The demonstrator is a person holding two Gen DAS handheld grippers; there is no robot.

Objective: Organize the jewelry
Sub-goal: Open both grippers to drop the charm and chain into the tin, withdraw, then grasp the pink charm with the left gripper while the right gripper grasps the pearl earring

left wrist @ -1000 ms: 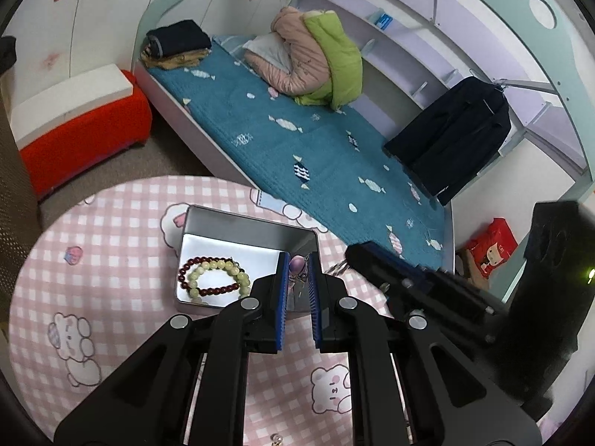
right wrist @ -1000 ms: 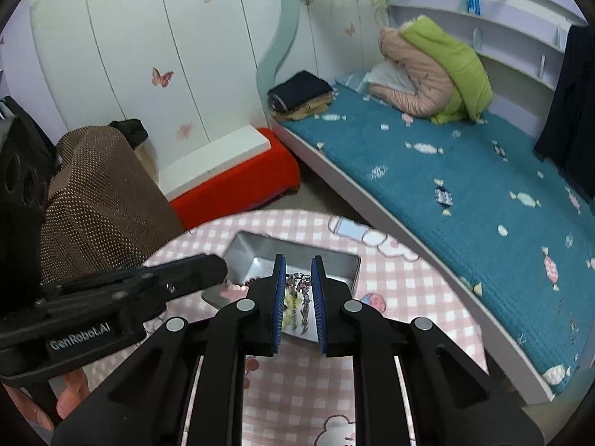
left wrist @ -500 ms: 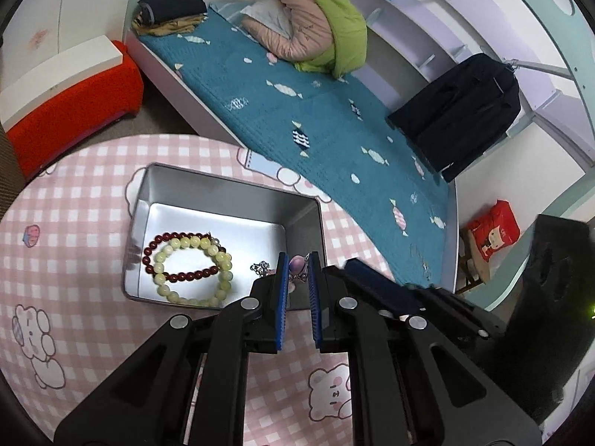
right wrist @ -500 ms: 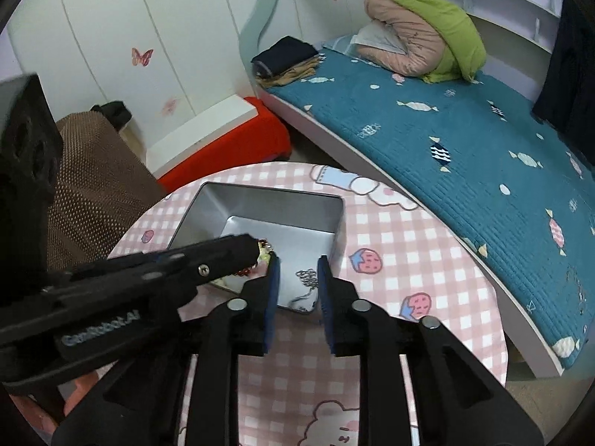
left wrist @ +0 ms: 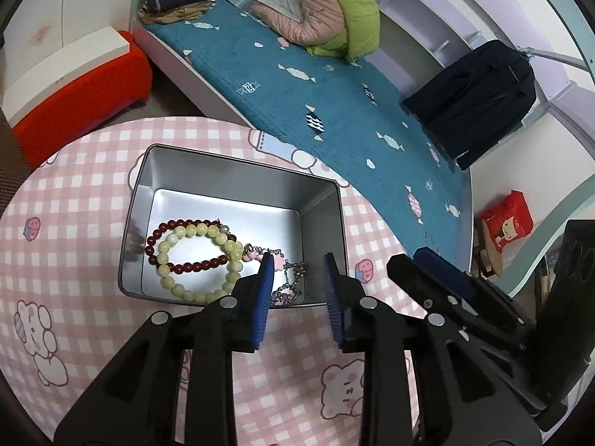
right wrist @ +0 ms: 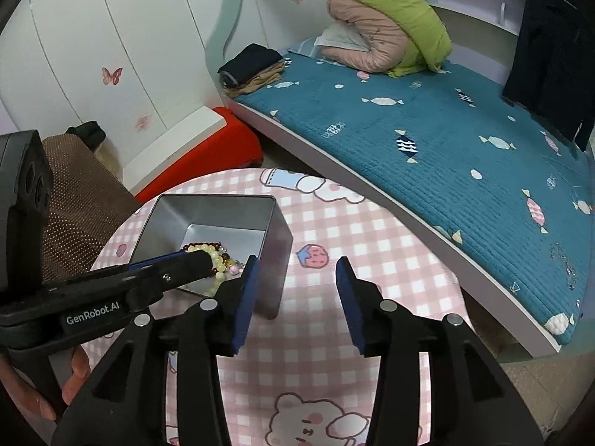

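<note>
We are looking down on a round table [left wrist: 74, 193] where a metal tin [left wrist: 321, 230] is sitting. Inside, from the left, a red bracelet [left wrist: 178, 265] and a pale bracelet [left wrist: 193, 290] are lying overlapped, then a pink charm [left wrist: 278, 260] on a chain [left wrist: 292, 286]. Our left gripper [left wrist: 297, 271] is hovering over the tin's near edge, jaws parted and holding nothing. Our right gripper [right wrist: 297, 282] is gaping wide just beside the tin, empty too.
</note>
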